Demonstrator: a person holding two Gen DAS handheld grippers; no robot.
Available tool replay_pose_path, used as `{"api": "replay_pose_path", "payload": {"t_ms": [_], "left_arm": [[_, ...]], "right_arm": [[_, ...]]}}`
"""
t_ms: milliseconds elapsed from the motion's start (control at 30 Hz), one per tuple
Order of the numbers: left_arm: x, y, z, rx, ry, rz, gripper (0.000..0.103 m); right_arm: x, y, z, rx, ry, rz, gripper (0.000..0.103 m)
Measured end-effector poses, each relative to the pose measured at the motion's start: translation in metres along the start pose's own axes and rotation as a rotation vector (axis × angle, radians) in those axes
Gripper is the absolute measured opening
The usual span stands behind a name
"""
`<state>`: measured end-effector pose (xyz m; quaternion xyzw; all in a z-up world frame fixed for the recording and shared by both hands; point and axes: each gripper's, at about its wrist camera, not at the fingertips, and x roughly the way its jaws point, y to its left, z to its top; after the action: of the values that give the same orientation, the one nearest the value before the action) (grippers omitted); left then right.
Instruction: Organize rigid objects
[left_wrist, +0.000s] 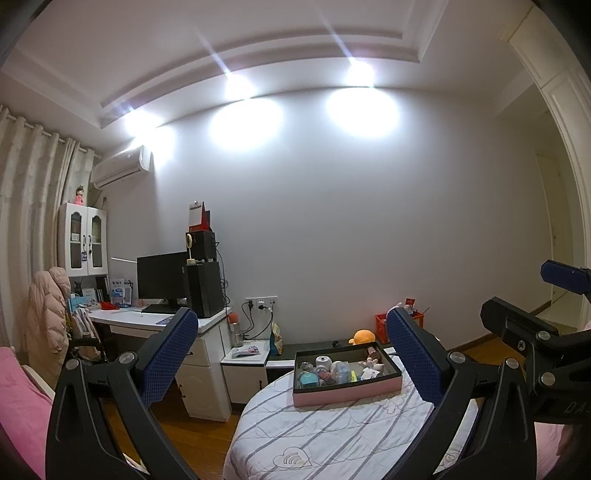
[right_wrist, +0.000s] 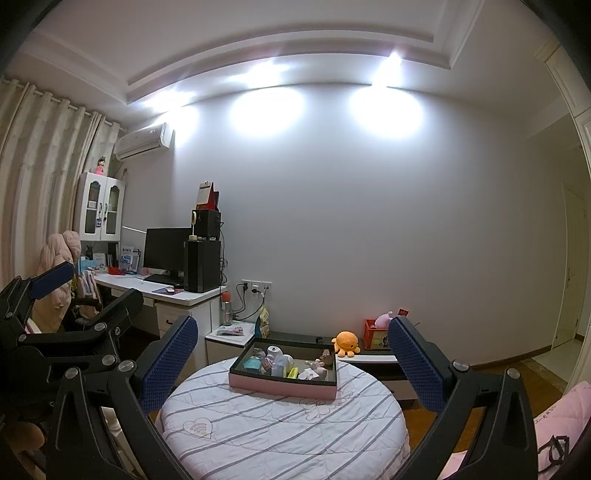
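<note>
Claws spread, blue dimpled pads

Both grippers are showing the same build. The left gripper is wearing black angular arms with triangular cut-outs, round silver screws at the joints, and fingers faced with dark blue dimpled pads. The right gripper is carrying identical black arms, silver screws and blue textured fingers. In the left wrist view, right of the pink-sided tray, the other gripper's black body is showing pale stamped letters beginning "DA" and a blue pad.
</note>
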<state>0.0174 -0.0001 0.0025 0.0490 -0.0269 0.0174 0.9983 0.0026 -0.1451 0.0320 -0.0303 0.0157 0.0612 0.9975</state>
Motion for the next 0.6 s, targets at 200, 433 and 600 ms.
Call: {"api": "replay_pose_path", "payload": {"t_ms": [200, 433, 600], "left_arm": [[-0.0001, -0.0004, 0.0002, 0.001, 0.001, 0.0, 0.103], [-0.0001, -0.0003, 0.0004, 0.001, 0.002, 0.001, 0.103], [0.0005, -0.0004, 0.0003, 0.002, 0.003, 0.0, 0.103]], "right_arm": [[0.0005, -0.0009, 0.0006, 0.001, 0.001, -0.001, 0.103], [0.0013, -0.0012, 0.002, 0.001, 0.003, -0.003, 0.103], [0.001, -0.0012, 0.0019, 0.001, 0.005, -0.004, 0.103]]}}
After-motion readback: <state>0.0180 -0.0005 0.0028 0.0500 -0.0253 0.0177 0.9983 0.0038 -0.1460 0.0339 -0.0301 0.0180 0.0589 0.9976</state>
